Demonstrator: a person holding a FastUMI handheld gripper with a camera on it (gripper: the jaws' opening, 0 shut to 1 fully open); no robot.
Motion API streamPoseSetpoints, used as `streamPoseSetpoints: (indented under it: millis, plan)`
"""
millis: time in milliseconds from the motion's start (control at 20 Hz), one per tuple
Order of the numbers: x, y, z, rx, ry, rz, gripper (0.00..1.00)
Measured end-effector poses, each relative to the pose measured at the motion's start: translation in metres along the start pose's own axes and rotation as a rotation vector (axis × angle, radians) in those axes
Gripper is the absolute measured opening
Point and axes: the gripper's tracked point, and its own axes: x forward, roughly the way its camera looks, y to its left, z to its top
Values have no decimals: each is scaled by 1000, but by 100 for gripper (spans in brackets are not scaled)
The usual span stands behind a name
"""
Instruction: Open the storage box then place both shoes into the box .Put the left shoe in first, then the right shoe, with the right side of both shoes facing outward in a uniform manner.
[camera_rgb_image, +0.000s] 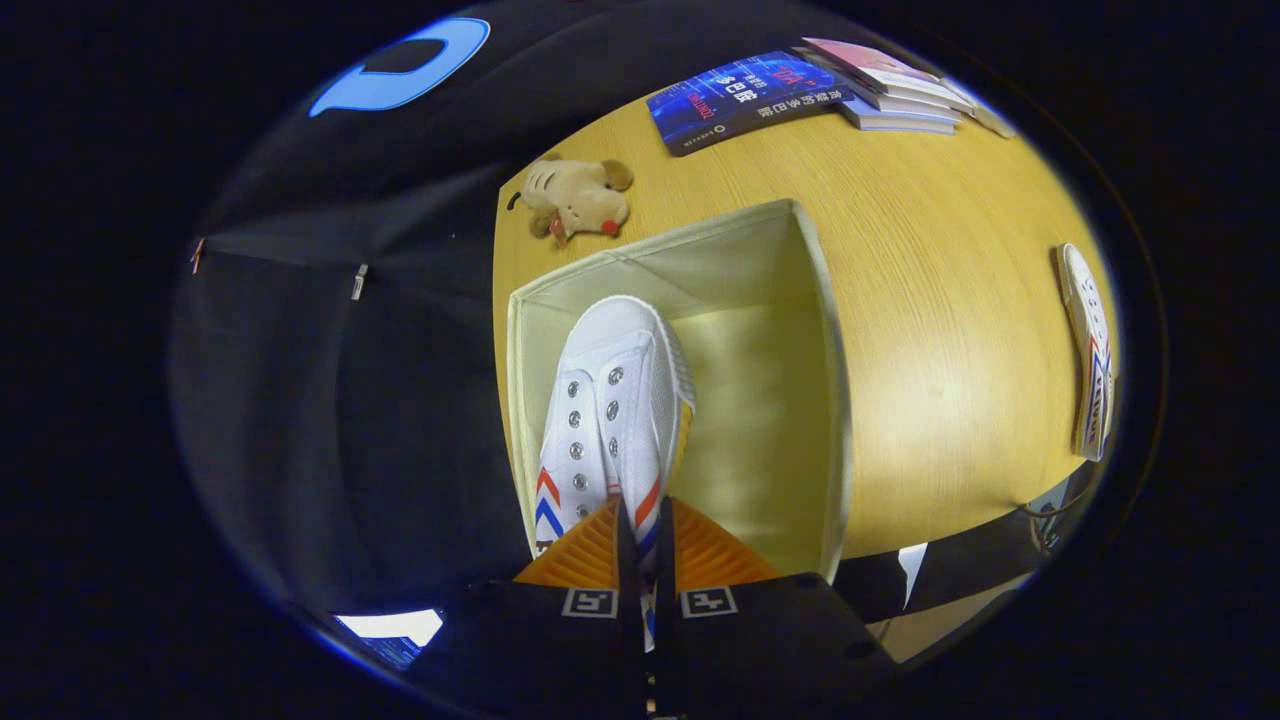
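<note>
The gripper (640, 520) has its two fingers drawn nearly together, with only a thin slot between them, and they pinch the rear collar of a white canvas shoe (612, 400). Both fingers press on the shoe's fabric, one on each side of the opening.

That held shoe points toe-forward toward twelve o'clock from the fingers. It has a rounded white toe cap, two rows of metal eyelets, red and blue chevron stripes on both sides near the fingers, and a strip of yellowish sole showing along its right edge. It hangs inside the open storage box (832, 400), close to the box's left wall, and whether it touches the box floor cannot be told.

The box is a pale fabric cube, open at the top, standing on a wooden table (930, 330).

At eleven o'clock beyond the box lies a small plush toy (578, 198). At one o'clock, further off, lies a pile of books (810, 92). At three o'clock, well apart from the box, the second shoe (1090, 350) lies near the table's edge.
</note>
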Motion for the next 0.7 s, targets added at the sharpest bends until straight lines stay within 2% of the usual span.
streamPoseSetpoints:
  millis: [350,600,650,700]
  plan:
    - [31,-1,-1,5,-21,-42,8]
    - [44,1,-10,43,-8,8,9]
    - [45,4,-14,62,21,35,22]
    - [45,6,-18,77,38,57,28]
